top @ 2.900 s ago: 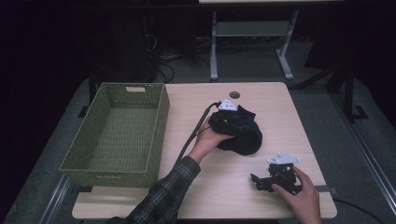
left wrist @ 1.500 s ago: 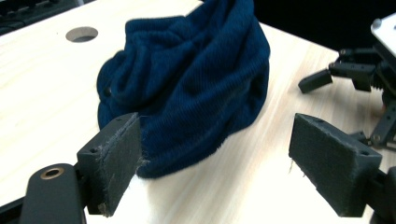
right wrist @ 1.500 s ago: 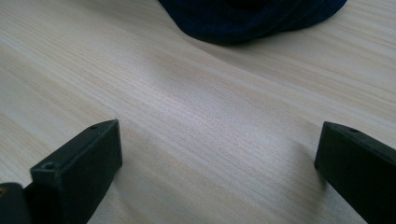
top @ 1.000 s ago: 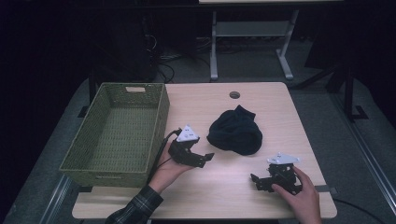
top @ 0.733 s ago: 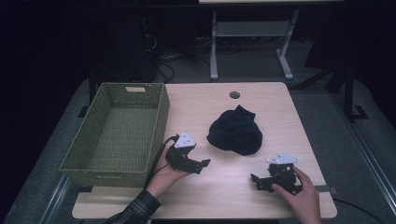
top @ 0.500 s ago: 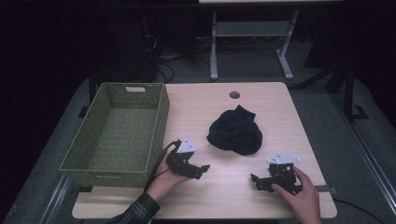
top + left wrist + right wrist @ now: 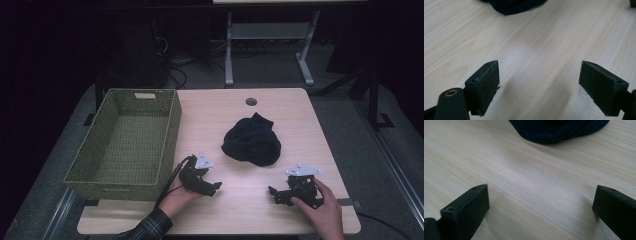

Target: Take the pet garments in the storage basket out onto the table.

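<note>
Dark floor and shadow surround your pale wooden tabletop [image 7: 220, 120], so the black cloth bundle [image 7: 251, 144] is hard to read against them; it lies a little right of centre, nearer the far edge than your hands, and its dark edge shows at the top of the left gripper view [image 7: 511, 6]. Your left claw [image 7: 212, 187] rests near the front edge just beside the green woven basket [image 7: 125, 145], jaws wide apart and holding nothing; your right claw [image 7: 273, 194] rests near the front right corner, equally spread and empty. The risks, as I judge them: the bundle is soft and layered, so a shallow pinch may catch only one fold and let the rest trail or unroll; a low approach may scrape a jaw along the wood; the left cable [image 7: 172, 180] lies against the basket wall and could snag it; a carry toward the basket may clip its rim. By count: one bundle; one basket, empty; two claws; one round hole [image 7: 251, 101] near the far edge.
</note>
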### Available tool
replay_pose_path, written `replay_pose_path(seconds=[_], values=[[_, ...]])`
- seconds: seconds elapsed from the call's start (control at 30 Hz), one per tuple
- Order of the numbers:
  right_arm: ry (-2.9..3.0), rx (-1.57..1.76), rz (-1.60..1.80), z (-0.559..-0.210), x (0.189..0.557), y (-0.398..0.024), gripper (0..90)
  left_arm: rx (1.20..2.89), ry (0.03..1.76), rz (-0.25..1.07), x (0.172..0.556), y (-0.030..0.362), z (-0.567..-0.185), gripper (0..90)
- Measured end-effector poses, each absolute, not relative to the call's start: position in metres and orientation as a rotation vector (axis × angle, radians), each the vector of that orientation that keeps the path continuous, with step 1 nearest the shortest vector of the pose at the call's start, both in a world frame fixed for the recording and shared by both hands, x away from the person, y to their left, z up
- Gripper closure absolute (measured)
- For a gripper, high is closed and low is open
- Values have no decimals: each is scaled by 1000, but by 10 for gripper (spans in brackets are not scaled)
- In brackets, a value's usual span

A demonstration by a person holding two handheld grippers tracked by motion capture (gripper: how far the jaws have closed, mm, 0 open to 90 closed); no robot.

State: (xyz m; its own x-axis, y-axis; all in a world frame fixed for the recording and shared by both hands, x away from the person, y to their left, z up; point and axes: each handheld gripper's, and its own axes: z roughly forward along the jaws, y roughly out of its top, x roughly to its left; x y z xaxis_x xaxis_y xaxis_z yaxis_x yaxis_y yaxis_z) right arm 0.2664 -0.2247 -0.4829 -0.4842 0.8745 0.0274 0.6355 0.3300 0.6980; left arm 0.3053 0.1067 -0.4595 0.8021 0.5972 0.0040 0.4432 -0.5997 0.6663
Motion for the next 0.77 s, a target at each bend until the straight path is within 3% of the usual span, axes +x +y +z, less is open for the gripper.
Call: replay_pose_path(seconds=[0.77], values=[[2247, 1339, 936, -483, 266, -225, 4, 2253, 700, 294, 297, 112, -478, 132]])
